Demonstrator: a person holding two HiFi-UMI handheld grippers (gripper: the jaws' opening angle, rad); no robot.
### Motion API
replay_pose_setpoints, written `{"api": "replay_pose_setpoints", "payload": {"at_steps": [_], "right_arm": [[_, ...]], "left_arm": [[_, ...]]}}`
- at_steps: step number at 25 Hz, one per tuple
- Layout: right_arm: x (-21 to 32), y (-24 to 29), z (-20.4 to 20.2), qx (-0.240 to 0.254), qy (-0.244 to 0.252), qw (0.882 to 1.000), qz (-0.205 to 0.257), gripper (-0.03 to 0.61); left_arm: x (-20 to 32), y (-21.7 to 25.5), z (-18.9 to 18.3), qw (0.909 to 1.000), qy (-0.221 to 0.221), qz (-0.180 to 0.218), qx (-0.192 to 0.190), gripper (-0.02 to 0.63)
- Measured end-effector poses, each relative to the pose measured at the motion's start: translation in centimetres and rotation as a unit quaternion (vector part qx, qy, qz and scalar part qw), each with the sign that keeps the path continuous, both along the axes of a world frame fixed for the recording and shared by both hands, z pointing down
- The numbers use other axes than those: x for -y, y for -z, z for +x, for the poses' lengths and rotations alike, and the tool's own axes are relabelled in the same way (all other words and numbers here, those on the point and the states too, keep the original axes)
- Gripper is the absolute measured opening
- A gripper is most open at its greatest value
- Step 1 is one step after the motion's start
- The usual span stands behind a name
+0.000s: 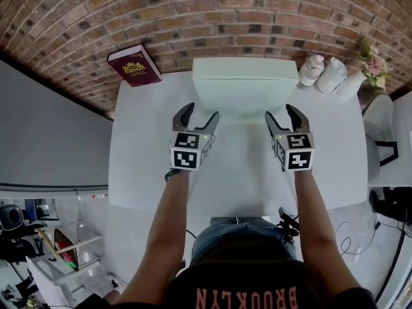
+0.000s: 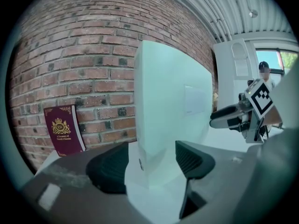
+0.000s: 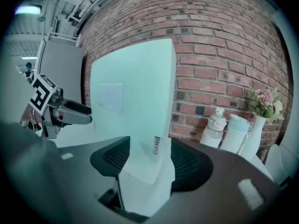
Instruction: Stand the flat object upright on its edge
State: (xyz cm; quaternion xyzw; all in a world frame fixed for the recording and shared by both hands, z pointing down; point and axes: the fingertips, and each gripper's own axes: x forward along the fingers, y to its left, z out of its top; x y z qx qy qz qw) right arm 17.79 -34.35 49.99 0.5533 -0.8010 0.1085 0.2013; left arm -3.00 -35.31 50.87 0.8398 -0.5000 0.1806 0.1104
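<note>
Standing flowers [image 3: 264, 102] (pink) in white vase [image 3: 253, 146]

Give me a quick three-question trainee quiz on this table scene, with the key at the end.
1. True or false: the white box lies flat on the table.
2. What leans on the brick wall left of the box? A) maroon book B) mug C) lamp
3. Fill in: the jaws of the left gripper and right gripper stand ____.
Key: 1 false, it stands upright on its edge; 2 A; 3 open, one box end between each pair.
</note>
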Motion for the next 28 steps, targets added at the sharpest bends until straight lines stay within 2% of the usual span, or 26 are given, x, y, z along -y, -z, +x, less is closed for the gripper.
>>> {"api": "replay_pose_setpoints", "payload": {"at_steps": [11, 15, 16, 19, 20, 21, 28], "right_arm": [[-3.2, 2.0, -0.5, 0.014, -0.029, 0.999, 0.018, 0.271], [-5.0, 3.3, -0.7, 0.024, -0.05, 0.998, 0.034, 0.198], [-5.4, 3.7, -0.8, 0.024, -0.055, 0.997, 0.04, 0.17], [-6.8, 5.0, -1.4, 0.017, -0.063, 0.996, 0.062, 0.07], [-7.4, 5.4, -1.5, 0.014, -0.067, 0.995, 0.071, 0.02], [-7.9, 5.9, -1.7, 0.015, -0.069, 0.994, 0.078, 0.0], [-10.5, 8.2, -2.6, 0.045, -0.069, 0.991, 0.106, -0.002]], "left_arm": [[-2.8, 1.8, -0.6, 0.9998, -0.015, 0.016, -0.005, 0.311], [-4.2, 3.1, -0.7, 0.999, -0.036, 0.026, -0.007, 0.31], [-4.5, 3.6, -0.8, 0.9987, -0.037, 0.033, -0.005, 0.28], [-5.1, 5.1, -2.0, 0.9979, -0.023, 0.06, -0.007, 0.08], [-5.5, 5.5, -2.3, 0.9975, -0.02, 0.067, -0.008, 0.043], [-5.8, 5.9, -2.5, 0.9971, -0.02, 0.073, -0.008, -0.002], [-7.8, 8.3, -2.8, 0.9941, -0.029, 0.103, -0.018, -0.002]]}}
